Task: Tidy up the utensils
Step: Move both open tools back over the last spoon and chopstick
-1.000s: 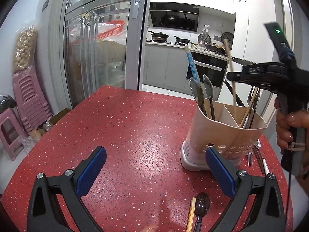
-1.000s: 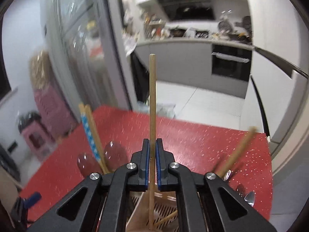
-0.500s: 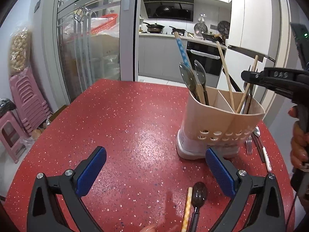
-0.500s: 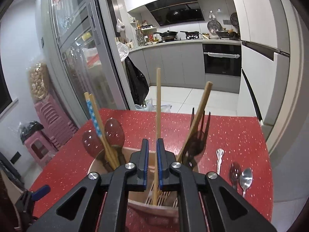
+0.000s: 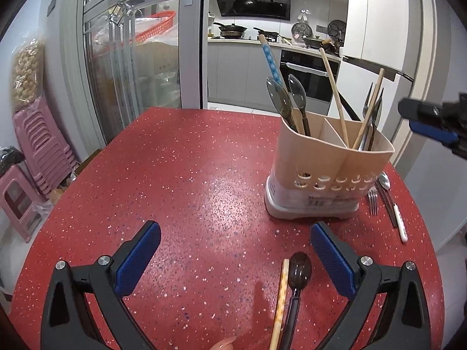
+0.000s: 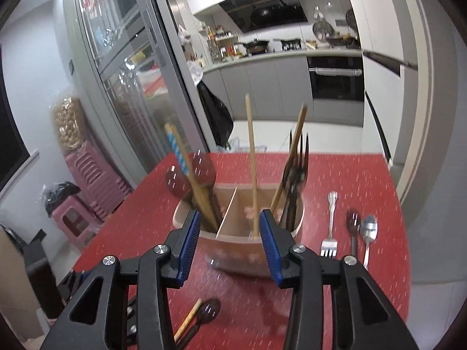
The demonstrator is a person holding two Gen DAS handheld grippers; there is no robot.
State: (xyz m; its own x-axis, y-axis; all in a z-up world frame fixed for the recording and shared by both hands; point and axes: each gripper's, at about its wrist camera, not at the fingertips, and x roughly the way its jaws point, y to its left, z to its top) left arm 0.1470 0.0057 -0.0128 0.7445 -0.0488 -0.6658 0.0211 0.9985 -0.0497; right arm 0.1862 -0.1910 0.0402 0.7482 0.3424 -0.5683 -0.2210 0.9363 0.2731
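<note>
Right wrist: right tongs (image 6: 230,242) angled down, jaws just opening, empty.

Home kitchen, range hood (image 5: 252,1) over stove pans, built-in oven (image 6: 335,80), red speckled table (image 5: 189,180)

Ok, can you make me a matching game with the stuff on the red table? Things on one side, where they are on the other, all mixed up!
Things:
1. Plain wooden chopstick
2. Silver fork
3. Dark spoon
4. Blue-patterned chopstick

Places:
A. Lying on the table to the right of the holder
B. Standing in the holder's left compartment, with two dark spoons
C. Lying on the table between the left hand-held gripper's open fingers
D. Standing in the holder's middle compartment

Pairs: 1-D, 2-A, 3-C, 4-B
</note>
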